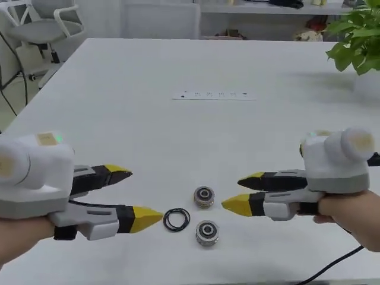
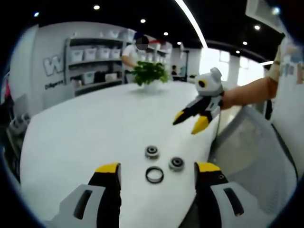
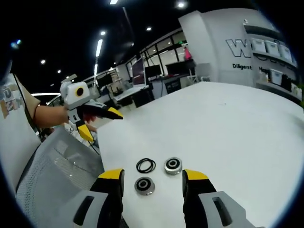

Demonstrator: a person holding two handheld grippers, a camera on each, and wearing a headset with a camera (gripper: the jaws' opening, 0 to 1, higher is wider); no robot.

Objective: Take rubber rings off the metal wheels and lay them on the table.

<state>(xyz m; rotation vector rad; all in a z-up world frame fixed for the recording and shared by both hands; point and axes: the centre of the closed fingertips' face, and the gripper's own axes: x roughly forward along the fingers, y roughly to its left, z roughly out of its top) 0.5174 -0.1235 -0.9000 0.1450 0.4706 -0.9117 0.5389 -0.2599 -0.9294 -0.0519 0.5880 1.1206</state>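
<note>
Black rubber rings (image 1: 176, 219) just lying flat next to two metal wheels (image 1: 203, 196).
Left tongs (image 1: 142, 195), right tongs (image 1: 233, 192) both gaping, empty; plain white surface (image 1: 178, 130), potted plant (image 1: 356, 41) at back.

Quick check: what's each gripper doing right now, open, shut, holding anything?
Left gripper: jaws open, holding nothing.
Right gripper: jaws open, holding nothing.

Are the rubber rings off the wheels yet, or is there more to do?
Looks nearly done: black rubber rings lie on the table beside the two metal wheels. Nothing is in hand: the left tongs and right tongs are open and empty. Whether any ring remains on a wheel is too small to tell.
</note>
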